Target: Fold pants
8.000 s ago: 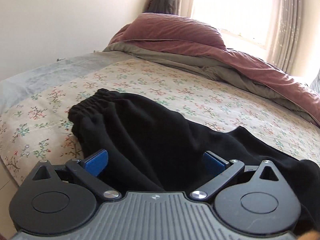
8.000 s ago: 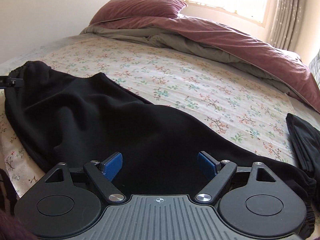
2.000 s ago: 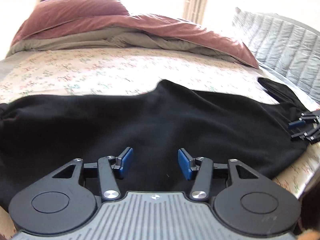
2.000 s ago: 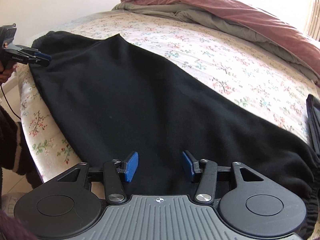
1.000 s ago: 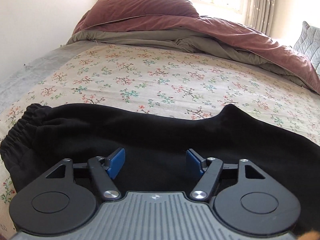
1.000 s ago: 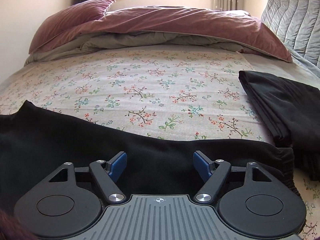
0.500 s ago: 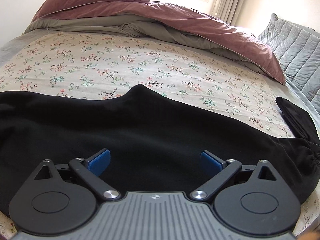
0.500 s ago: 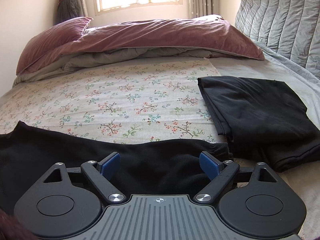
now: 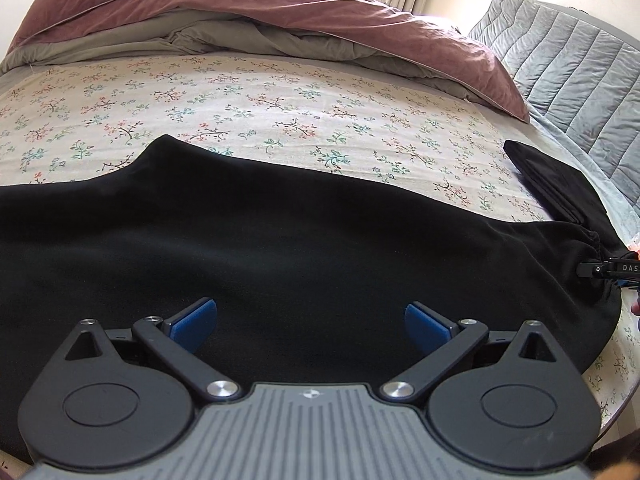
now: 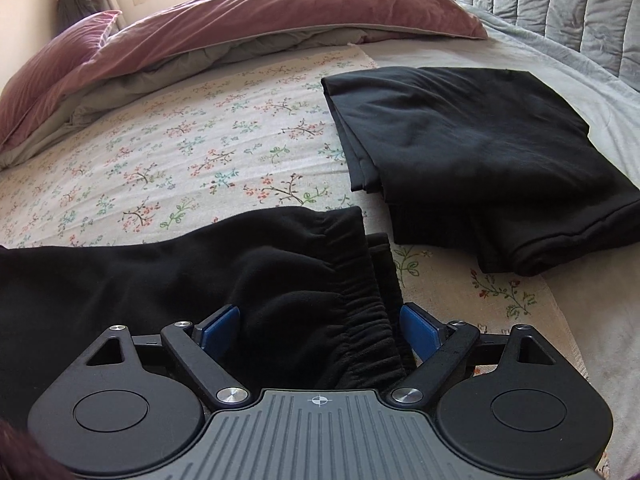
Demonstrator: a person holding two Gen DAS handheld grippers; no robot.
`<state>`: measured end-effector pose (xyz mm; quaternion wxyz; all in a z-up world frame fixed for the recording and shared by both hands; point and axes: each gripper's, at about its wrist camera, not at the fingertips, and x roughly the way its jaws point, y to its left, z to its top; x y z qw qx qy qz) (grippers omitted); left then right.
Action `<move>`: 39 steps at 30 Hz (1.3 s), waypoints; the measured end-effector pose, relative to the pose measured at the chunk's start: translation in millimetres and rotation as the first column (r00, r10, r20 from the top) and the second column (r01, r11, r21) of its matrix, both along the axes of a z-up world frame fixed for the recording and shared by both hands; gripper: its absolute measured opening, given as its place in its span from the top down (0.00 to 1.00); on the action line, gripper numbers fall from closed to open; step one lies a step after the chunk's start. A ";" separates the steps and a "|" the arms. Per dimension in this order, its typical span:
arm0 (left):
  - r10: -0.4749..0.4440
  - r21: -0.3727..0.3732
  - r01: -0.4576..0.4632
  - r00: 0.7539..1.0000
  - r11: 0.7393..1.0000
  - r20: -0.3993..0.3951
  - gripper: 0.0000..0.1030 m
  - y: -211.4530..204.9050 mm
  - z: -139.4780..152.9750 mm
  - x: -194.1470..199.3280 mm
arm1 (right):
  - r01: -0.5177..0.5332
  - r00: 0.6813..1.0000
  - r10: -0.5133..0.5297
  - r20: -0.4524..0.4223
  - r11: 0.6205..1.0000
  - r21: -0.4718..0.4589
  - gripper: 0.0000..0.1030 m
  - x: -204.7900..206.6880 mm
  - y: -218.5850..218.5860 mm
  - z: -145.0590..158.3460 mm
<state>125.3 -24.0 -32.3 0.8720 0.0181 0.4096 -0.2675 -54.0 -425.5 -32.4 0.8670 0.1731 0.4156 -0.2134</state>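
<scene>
Bed (image 9: 280, 92), pants (image 9: 280, 240) laid flat lengthwise, crosswise folds left.
Left hand-held gripper (image 9: 310, 320) spread above cloth; right hand-held gripper (image 10: 320, 326) spread astride cuff (image 10: 360, 280).

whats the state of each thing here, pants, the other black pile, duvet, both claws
pants: spread flat lengthwise on the bed, not yet folded
cuff: gathered, lying between the right claw's pads
folded black garment: folded, lying apart
duvet: bunched up
left claw: open, over the pants
right claw: open
</scene>
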 end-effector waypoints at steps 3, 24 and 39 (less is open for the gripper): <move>-0.008 -0.004 0.008 1.000 1.000 -0.003 0.00 -4.6 -0.4 0.1 | 0.027 1.000 -0.027 -0.016 0.998 0.051 0.14 0.6 -11.8 -12.7; -0.043 0.013 0.044 0.999 0.999 -0.018 0.00 -20.8 -8.1 -1.5 | 0.007 1.000 -0.009 0.019 0.998 0.070 0.74 2.2 -1.9 -11.0; -0.137 -0.247 0.109 0.986 0.963 -0.099 0.00 -16.1 -2.6 -1.8 | -0.202 0.961 0.169 0.219 0.969 0.142 0.76 24.7 61.9 45.1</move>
